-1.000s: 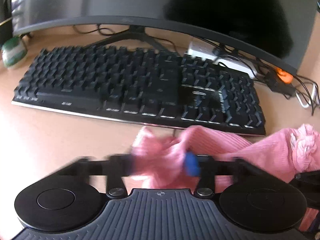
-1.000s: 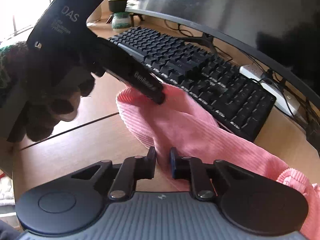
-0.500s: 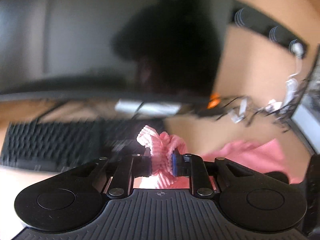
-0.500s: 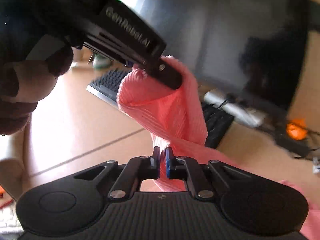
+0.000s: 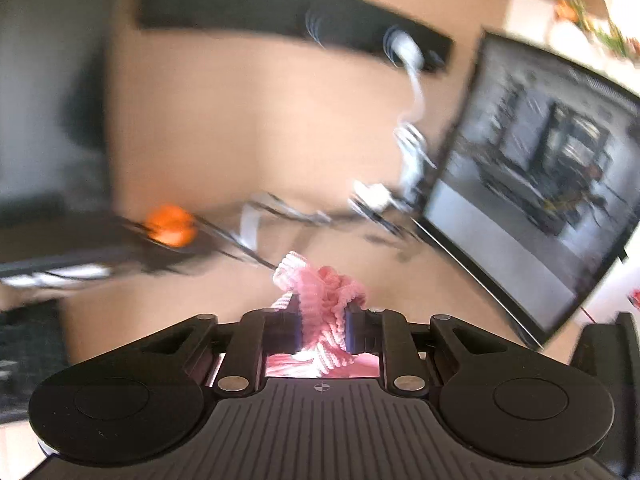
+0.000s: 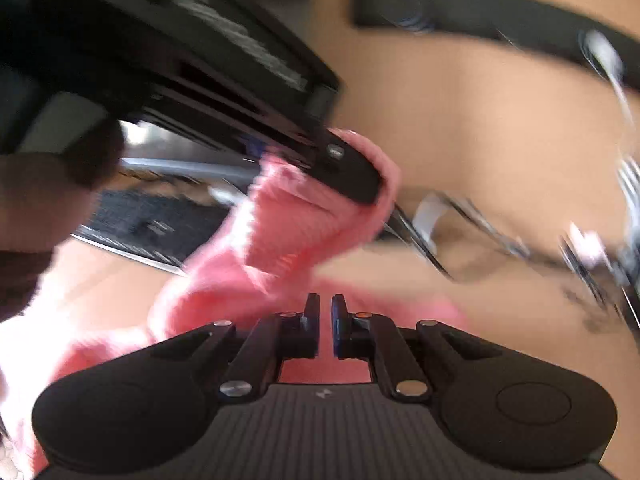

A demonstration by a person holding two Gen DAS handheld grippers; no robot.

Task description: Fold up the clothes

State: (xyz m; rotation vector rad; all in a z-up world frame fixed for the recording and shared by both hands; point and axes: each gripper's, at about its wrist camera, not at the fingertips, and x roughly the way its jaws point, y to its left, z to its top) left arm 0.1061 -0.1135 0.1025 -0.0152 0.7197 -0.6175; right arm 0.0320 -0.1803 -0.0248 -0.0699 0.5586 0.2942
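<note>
Two tongs were seen raised above the tan wooden worktop (image 5: 180,292). The left tongs (image 5: 322,330) were clamped on a bunched fold of the pink ribbed knit garment (image 5: 324,300), which was held clear of the surface. The right tongs (image 6: 325,330) were nearly closed, a narrow gap remaining; whether cloth was pinched could not be told. Beyond were seen blurred a black keyboard (image 6: 152,228), tangled cables (image 5: 304,216), an orange object (image 5: 170,225) and a dark-framed monitor (image 5: 532,184). In the right view, the left tongs' body (image 6: 224,80) blocked much of the scene.
</note>
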